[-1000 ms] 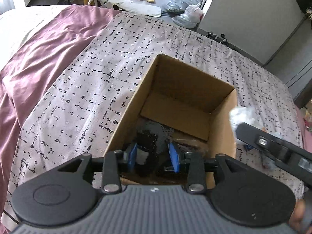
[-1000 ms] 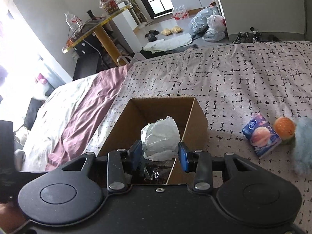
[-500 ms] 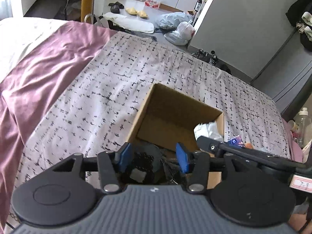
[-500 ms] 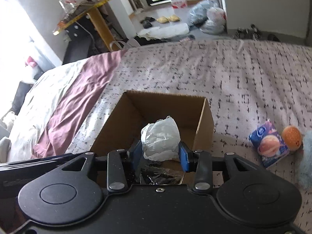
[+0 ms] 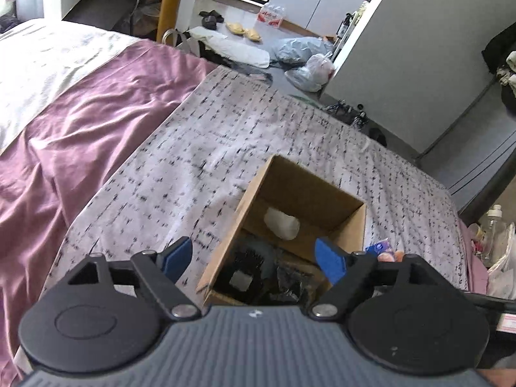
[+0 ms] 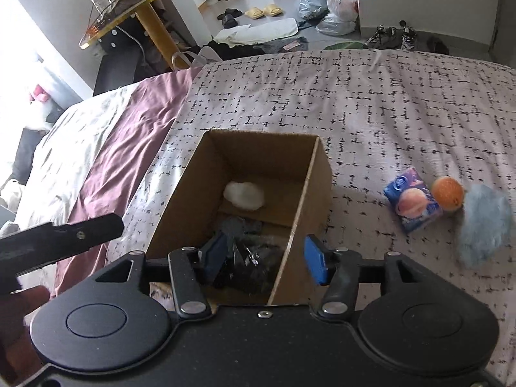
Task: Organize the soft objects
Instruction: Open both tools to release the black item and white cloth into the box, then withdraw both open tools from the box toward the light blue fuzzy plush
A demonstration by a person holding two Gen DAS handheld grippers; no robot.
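Observation:
An open cardboard box stands on the patterned bedspread. Inside lie a white crumpled bag at the far end and dark soft items at the near end. My left gripper hovers over the box's near end, its jaws opening with nothing pressed between them. My right gripper hangs above the near right wall of the box, its jaws opening too, empty. To the right of the box lie a blue tissue pack, an orange ball and a fluffy blue item.
A purple sheet covers the bed left of the box. The left gripper's arm and a hand show at the lower left of the right wrist view. Beyond the bed are a yellow table leg, slippers and plastic bags on the floor.
The right gripper has let go of the white bag, which now lies in the box. The left gripper has released the dark item, opened wide and risen away from the box.

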